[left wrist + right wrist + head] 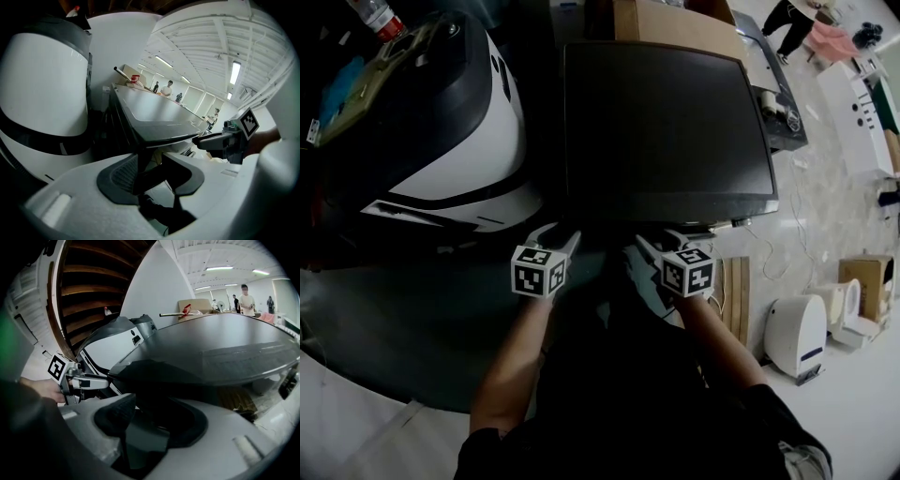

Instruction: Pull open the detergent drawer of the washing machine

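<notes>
The washing machine shows as a dark flat top (666,122) below me; its front face and the detergent drawer are hidden under the top's front edge. My left gripper (561,242) and right gripper (661,242) hang side by side just in front of that edge. In the left gripper view the left gripper (152,176) stands open, with the machine's dark front corner (154,136) beyond the gap. The right gripper (150,416) is open too, under the dark overhanging top (220,348). Neither holds anything. Each gripper sees the other: the right one (211,140), the left one (101,380).
A rounded white and black appliance (459,122) stands close on the left. A cardboard box (675,23) sits behind the machine. On the floor at right are wooden slats (733,295), small white appliances (797,333) and another box (867,281). People (792,23) stand far back.
</notes>
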The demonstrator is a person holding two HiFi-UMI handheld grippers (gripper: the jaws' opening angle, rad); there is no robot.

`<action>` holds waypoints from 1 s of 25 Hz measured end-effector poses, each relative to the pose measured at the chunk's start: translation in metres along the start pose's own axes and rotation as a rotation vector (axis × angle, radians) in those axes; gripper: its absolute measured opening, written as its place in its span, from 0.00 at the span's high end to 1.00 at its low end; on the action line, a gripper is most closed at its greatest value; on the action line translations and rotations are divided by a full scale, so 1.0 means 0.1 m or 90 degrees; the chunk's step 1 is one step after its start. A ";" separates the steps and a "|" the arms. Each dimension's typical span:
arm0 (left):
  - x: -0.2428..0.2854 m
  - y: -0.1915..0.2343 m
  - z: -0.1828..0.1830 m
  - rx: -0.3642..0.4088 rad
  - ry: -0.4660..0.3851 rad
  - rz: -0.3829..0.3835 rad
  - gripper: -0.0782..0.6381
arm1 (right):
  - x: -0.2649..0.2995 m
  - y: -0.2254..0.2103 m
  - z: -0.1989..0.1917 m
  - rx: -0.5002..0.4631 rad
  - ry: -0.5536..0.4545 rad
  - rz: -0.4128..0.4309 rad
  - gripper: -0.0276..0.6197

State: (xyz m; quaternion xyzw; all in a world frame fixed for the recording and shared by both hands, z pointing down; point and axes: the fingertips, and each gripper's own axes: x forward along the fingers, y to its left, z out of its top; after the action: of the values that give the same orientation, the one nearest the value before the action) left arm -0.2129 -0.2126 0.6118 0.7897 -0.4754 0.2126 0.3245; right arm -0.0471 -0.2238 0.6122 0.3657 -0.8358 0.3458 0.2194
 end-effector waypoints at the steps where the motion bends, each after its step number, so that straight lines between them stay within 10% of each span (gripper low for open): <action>1: 0.01 0.00 0.00 0.001 0.002 0.002 0.66 | 0.00 0.00 -0.01 -0.004 0.000 -0.003 0.64; 7: 0.01 -0.04 -0.01 0.013 0.005 -0.006 0.66 | 0.01 -0.02 -0.07 -0.097 0.026 -0.014 0.64; 25: -0.24 -0.24 -0.30 0.004 0.003 -0.011 0.67 | -0.26 0.20 -0.38 -0.054 0.044 0.018 0.68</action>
State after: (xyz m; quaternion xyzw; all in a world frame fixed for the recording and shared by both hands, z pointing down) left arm -0.2037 -0.1680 0.6098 0.7942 -0.4669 0.2134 0.3251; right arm -0.0418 -0.1739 0.6130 0.3324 -0.8467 0.3253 0.2585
